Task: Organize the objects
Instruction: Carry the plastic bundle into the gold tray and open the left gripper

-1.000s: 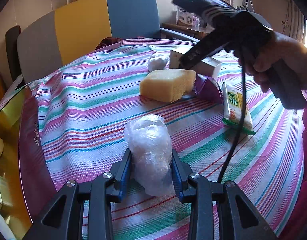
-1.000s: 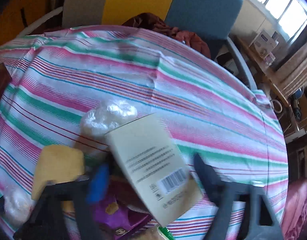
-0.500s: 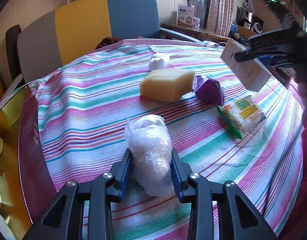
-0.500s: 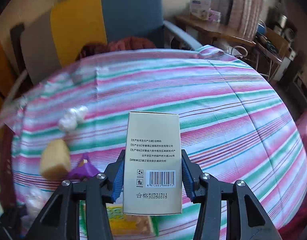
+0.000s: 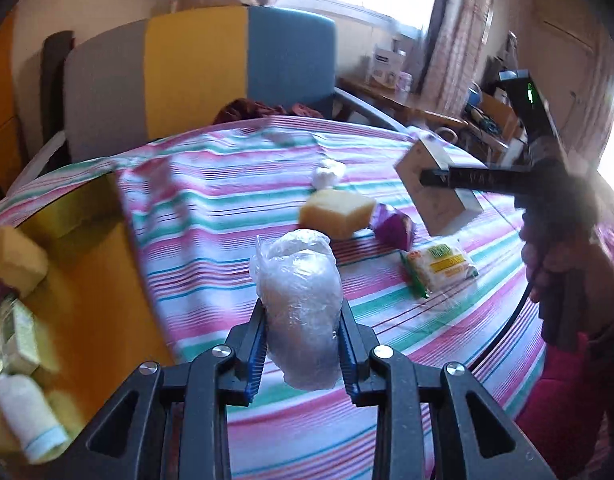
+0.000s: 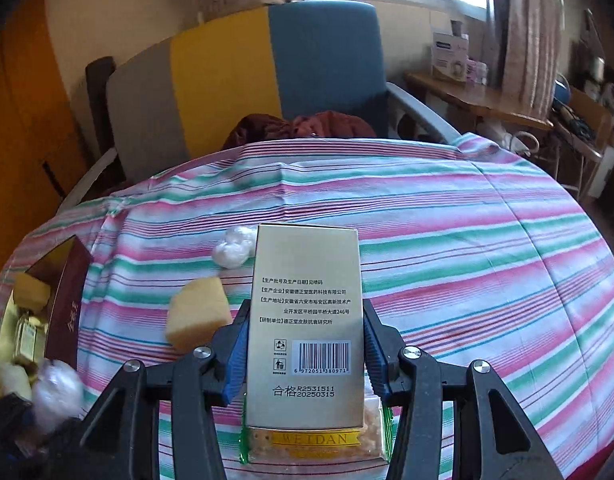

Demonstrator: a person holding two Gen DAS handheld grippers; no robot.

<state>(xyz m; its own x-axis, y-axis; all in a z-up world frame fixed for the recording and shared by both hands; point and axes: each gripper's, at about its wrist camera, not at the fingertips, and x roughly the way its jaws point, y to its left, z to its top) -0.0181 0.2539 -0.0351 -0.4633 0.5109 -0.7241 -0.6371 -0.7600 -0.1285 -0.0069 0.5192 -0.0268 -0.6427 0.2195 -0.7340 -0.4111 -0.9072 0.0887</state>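
Observation:
My left gripper (image 5: pixel 303 344) is shut on a crumpled clear plastic bag (image 5: pixel 299 300) and holds it above the striped tablecloth (image 5: pixel 211 216). My right gripper (image 6: pixel 303 348) is shut on a tall beige carton (image 6: pixel 307 320) with a barcode, held upright above the table; it also shows in the left wrist view (image 5: pixel 439 188). An open gold-lined box (image 5: pixel 79 280) sits at the left and holds a sponge piece (image 5: pixel 17 260), a small carton (image 5: pixel 17 336) and a white roll (image 5: pixel 27 424).
On the cloth lie a yellow sponge (image 5: pixel 337 214), a purple packet (image 5: pixel 393 230), a green-edged snack pack (image 5: pixel 441 266) and a white plastic wad (image 5: pixel 327 172). A grey, yellow and blue chair (image 6: pixel 247 80) stands behind the table.
The left gripper lifted the plastic bag and swung left, bringing the open box into view. The right gripper closed on the carton, raised it and turned it upright.

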